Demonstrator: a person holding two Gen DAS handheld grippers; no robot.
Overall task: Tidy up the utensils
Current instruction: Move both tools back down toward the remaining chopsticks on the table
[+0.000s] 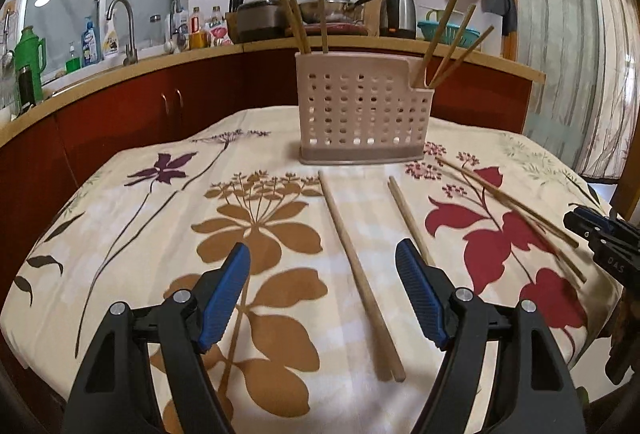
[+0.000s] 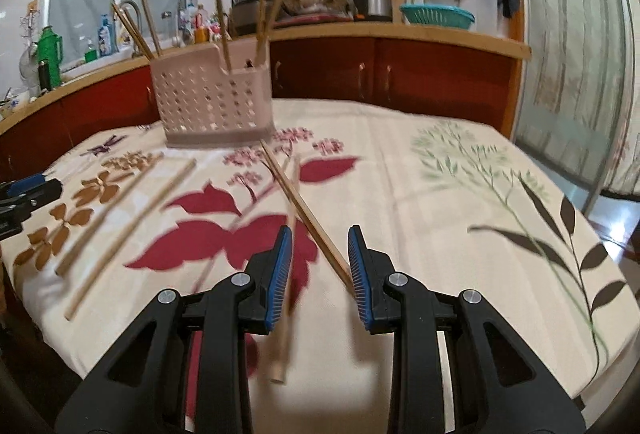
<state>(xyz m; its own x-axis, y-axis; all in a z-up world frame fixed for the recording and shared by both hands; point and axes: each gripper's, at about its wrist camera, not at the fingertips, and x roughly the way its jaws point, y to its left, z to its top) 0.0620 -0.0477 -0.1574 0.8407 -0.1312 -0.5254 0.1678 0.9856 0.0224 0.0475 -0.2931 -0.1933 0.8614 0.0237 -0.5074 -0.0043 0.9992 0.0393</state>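
Perforated pink utensil holder (image 1: 362, 109), far centre of desk (image 1: 160, 234): three chopsticks (image 1: 294, 9) in left compartment, three (image 1: 448, 41) in right. Four loose chopsticks on floral cloth: two (image 1: 360, 274) between the wide-open, empty left claw (image 1: 322, 298); two (image 2: 304, 218) crossing at the partly open right claw (image 2: 320, 274), gripping nothing. Behind: kitchen counter (image 1: 360, 43), kettle (image 1: 398, 11), sink tap (image 1: 124, 29).

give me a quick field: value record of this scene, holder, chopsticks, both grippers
holder: perforated pink utensil holder upright on the floral tablecloth, two compartments
chopsticks in holder: three in each compartment
loose chopsticks: four on the cloth, one pair ahead of the left gripper, another pair by the right gripper
left gripper: open, empty
right gripper: open, one chopstick between its fingers, not clamped
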